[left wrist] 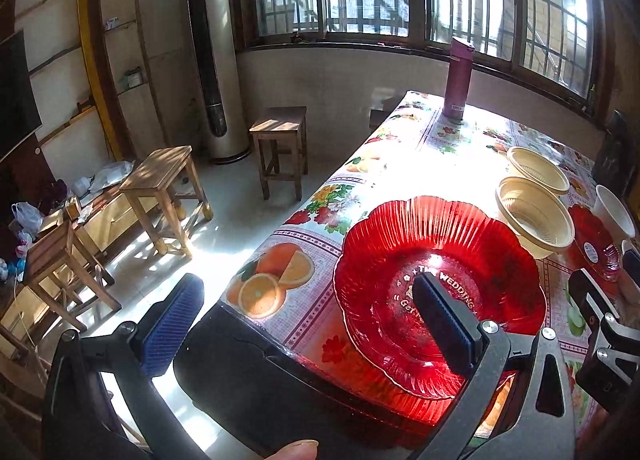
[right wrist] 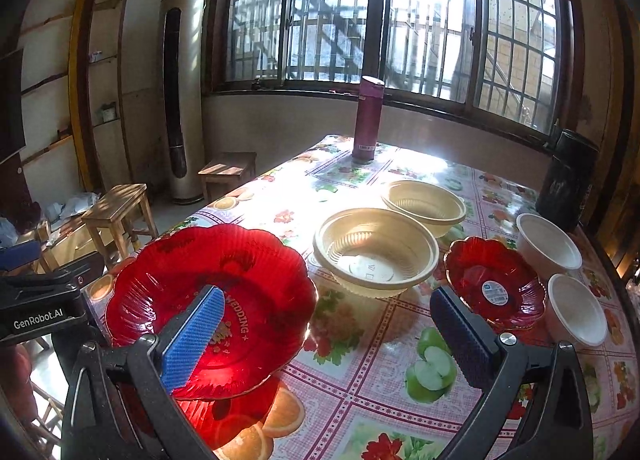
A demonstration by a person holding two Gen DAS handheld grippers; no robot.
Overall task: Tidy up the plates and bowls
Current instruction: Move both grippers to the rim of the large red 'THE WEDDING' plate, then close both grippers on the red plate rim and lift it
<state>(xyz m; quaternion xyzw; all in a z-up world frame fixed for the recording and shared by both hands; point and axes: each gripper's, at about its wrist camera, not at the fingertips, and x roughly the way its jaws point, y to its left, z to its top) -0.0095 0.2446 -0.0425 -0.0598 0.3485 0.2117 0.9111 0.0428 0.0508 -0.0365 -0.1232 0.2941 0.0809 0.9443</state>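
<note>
Left wrist view first: the left tool [left wrist: 304,324] stands wide apart, one blue-padded finger out past the desk edge over the floor, the other over the large red plate [left wrist: 400,260] without clamping it. A fingertip of the person [left wrist: 296,450] shows at the bottom edge. The large red plate, scalloped and lettered in its well, sits at the near corner of the desk [left wrist: 304,236], which wears a fruit-patterned cloth; its near rim looks lifted, throwing a red glow below it.

From the right wrist view, the right tool [right wrist: 324,336] is also spread wide and holds nothing: its left finger lies over the big plate's well, its right finger just beside the small red dish [right wrist: 496,284]. Whether either pad touches the plastic I cannot tell. Between the two red pieces stands a cream ribbed bowl [right wrist: 376,252], and just behind it a second cream bowl [right wrist: 424,200], the two near each other. Right of the small dish are two white bowls [right wrist: 576,312], one behind the other [right wrist: 548,240].

Farther back a maroon flask [right wrist: 368,120] stands upright near the far desk edge, a dark canister [right wrist: 566,176] at the right. Beyond are wooden stools [left wrist: 164,192], a tall floor air conditioner [left wrist: 212,56] and barred windows [right wrist: 384,20].
</note>
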